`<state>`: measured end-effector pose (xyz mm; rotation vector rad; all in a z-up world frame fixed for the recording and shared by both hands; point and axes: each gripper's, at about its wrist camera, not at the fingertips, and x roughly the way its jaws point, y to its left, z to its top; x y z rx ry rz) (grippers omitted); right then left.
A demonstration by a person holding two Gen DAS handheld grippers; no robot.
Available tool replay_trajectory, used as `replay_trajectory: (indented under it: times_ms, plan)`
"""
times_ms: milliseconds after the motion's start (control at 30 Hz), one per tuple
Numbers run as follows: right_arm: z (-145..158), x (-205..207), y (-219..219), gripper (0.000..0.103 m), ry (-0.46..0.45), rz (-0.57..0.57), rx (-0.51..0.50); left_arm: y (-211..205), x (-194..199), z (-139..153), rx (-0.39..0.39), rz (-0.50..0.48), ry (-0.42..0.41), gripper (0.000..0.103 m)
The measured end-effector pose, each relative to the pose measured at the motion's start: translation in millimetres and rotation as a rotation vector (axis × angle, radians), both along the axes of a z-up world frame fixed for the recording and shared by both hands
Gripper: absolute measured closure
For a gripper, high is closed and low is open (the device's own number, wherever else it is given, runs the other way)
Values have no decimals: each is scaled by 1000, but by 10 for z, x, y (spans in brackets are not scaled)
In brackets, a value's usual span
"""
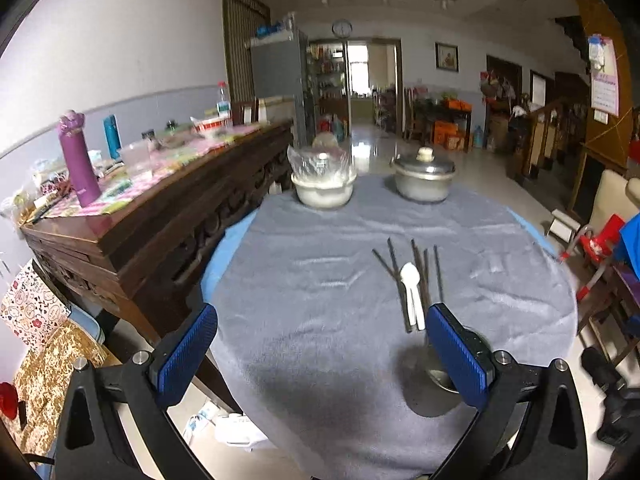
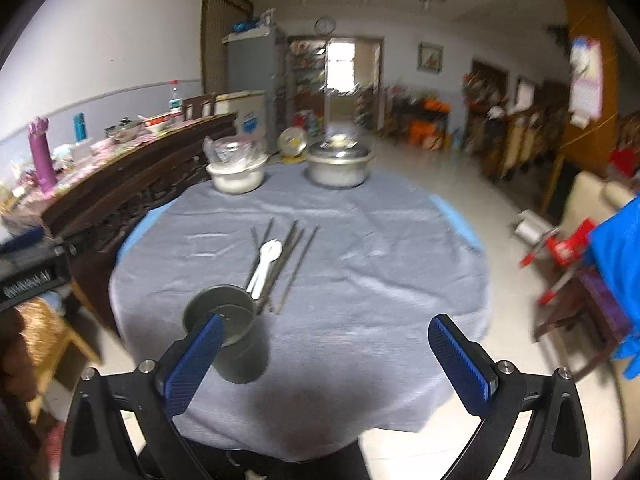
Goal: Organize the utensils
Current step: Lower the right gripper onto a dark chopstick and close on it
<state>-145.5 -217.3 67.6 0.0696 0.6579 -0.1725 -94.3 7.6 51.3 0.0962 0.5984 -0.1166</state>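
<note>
Both grippers, left (image 1: 322, 344) and right (image 2: 326, 354), hang wide-jawed and empty above the table (image 2: 360, 280). Chopsticks (image 2: 294, 256) and white spoons (image 2: 264, 260) lie mid-cloth, just beyond the metal cup (image 2: 234, 340).

Left gripper (image 1: 320, 354) held with jaws wide apart above grey cloth (image 1: 320, 280). Chopsticks (image 1: 394, 266) and white spoon (image 1: 412, 292) bunched at 1 o'clock. Metal cup (image 1: 440, 376) partly hidden behind right finger. Bowl (image 1: 324, 188) and pot (image 1: 424, 178) at 12 o'clock, apart.
</note>
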Motion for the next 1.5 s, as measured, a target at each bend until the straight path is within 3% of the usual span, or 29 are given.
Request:
replay_trajectory:
  times_ms: [167,433,533,600,667,800,933,1033,1200,1367,1500]
  plan:
    - [-112,571,-307,0,80,58,121,-41,538,-199,37,-26,91,0]
    - [-520,1837,-666,4,226,99,296,-202,1718,-704,39,-50,311,0]
    - [-706,2225,-651,21,266,163,392,-179,2048,-880,13,-15,383,0]
    - [-834,2454,-613,43,295,183,410,-161,2206,-952,0,3,400,0]
    - [-969,2662,-604,54,321,195,451,-154,2348,-1018,7,15,416,4]
    - [-1170,3073,-454,59,335,291,540,-133,2538,-1080,3,29,436,22]
    - [-1308,3380,-248,69,389,324,499,-66,2628,-1129,-7,31,447,32]
    - [-1426,3521,-187,82,431,293,447,-32,2655,-1163,-13,20,452,38]
    - [-1357,3541,-553,82,343,183,502,-82,2784,-1234,-50,-15,476,40]
    - [-1460,3752,-961,82,405,35,477,-368,3152,-1370,-141,-40,575,40]
    - [-1581,4009,-1074,82,478,-19,463,-677,3420,-1491,-141,-47,637,40]
